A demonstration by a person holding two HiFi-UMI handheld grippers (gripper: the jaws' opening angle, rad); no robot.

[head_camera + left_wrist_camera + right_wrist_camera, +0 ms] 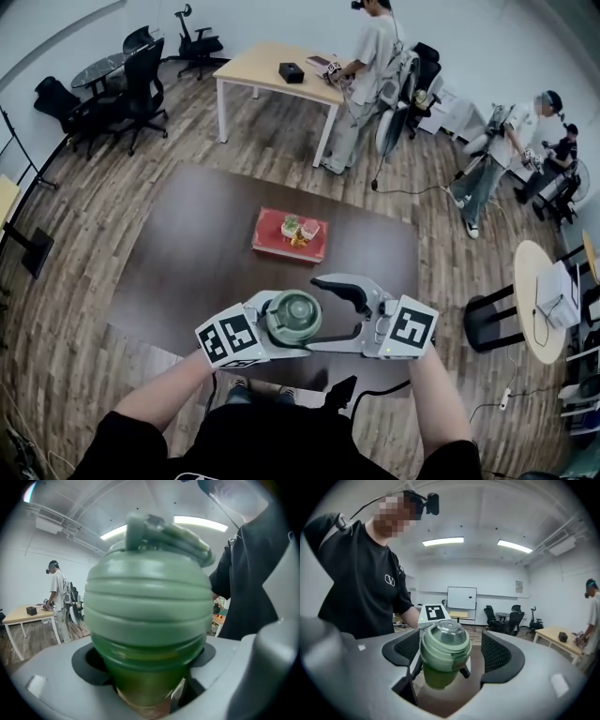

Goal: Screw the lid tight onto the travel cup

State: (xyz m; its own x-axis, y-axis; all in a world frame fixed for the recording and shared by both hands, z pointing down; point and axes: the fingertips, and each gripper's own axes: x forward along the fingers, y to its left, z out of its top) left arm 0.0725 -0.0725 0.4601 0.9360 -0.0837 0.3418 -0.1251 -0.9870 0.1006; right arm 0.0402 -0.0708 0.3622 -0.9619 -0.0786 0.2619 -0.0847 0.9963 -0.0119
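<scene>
Left gripper point(150, 688) clamps the travel cup point(140, 665) by its body to steady it; right gripper point(449, 651) straddles the lid point(444, 639), jaws parted and not pressing, apparently positioned for twisting.

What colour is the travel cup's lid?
The lid is pale sage green with a clear centre; right gripper view shows it best.

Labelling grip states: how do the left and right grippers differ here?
The left gripper is clamped on the travel cup's green body. The right gripper stands open, its pads either side of the lid, with a clear gap on one side. The left gripper carries the cup; the right gripper carries nothing. Shared: both meet at the cup, and each bears a marker cube.
</scene>
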